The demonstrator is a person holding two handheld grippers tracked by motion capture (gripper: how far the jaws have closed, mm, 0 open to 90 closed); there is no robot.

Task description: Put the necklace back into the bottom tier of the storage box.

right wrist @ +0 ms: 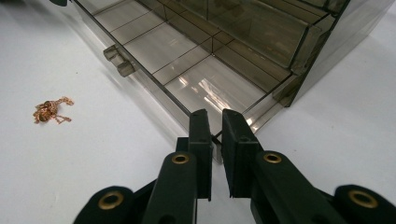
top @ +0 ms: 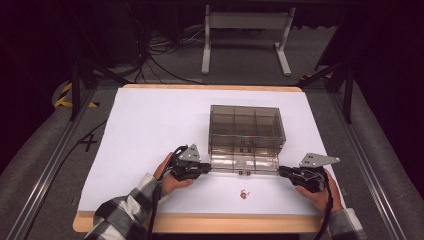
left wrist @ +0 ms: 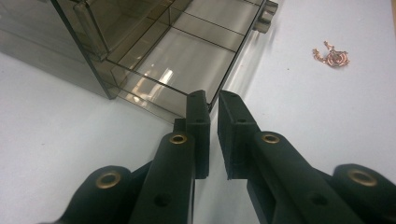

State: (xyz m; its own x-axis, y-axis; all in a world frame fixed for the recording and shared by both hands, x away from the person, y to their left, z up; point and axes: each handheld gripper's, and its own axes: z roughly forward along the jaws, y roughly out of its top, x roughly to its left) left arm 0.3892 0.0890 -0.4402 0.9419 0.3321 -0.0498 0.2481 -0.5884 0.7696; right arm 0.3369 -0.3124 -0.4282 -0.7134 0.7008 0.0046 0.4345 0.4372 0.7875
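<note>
A smoky clear drawer box (top: 247, 125) stands on the white sheet, its bottom drawer (top: 243, 162) pulled out toward me. My left gripper (top: 207, 167) is at the drawer's front left corner and my right gripper (top: 281, 171) at its front right corner. In the left gripper view the jaws (left wrist: 212, 100) are nearly together with the drawer's (left wrist: 187, 60) front wall edge between them. The right gripper view shows the same: jaws (right wrist: 215, 119) pinched on the corner of the drawer (right wrist: 187, 56). The drawer's compartments look empty. A small rose-gold chain (top: 244, 194) (left wrist: 332, 55) (right wrist: 48, 111) lies in front of the drawer.
The white sheet (top: 150, 130) covers a wooden table whose front edge is just below my hands. The drawer's small handle (right wrist: 119, 60) juts from its front wall. Metal rails run along both sides; cables and a white stand (top: 245, 30) lie on the floor behind.
</note>
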